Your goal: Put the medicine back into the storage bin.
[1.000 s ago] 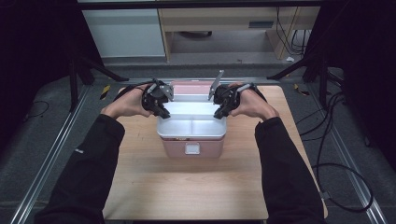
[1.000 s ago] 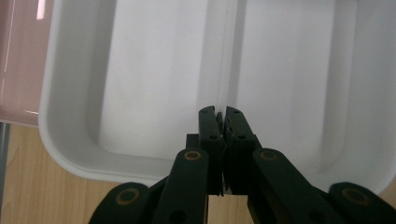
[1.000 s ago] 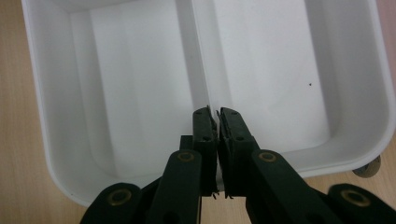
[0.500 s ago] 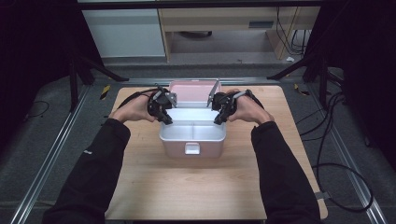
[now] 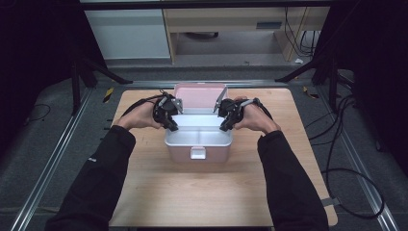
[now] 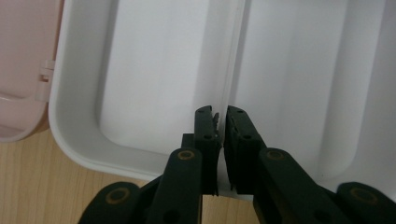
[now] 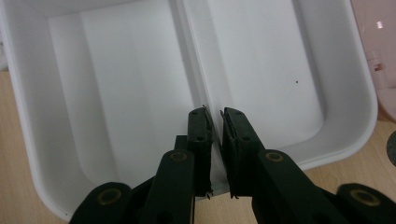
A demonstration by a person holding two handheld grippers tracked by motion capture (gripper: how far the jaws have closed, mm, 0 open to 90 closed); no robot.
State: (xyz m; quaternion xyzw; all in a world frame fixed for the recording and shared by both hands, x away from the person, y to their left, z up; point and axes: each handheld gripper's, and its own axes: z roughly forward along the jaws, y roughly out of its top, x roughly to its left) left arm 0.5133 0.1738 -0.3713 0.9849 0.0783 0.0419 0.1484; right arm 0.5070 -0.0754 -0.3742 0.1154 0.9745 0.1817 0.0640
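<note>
A pink box [image 5: 197,155] stands mid-table with its lid [image 5: 199,95] raised at the back. A white two-compartment tray [image 5: 199,134] sits in it. My left gripper [image 5: 171,126] is at the tray's left end and my right gripper [image 5: 225,126] at its right end. In the left gripper view the left gripper [image 6: 223,112] straddles the end of the tray's [image 6: 154,74] middle divider. Its jaws have just been opening, and a narrow gap shows. The right gripper [image 7: 212,114] stands the same way over the tray [image 7: 116,84], jaws just opened a little, divider between them.
The wooden table [image 5: 202,192] has bare room in front of the box and to both sides. Metal rails and black cables run along the floor at left and right. Pink lid edges show beside the tray [image 6: 23,70] [image 7: 378,37].
Both hands sank with the white tray, which now rests in the pink box. The jaws of both grippers have parted slightly.
</note>
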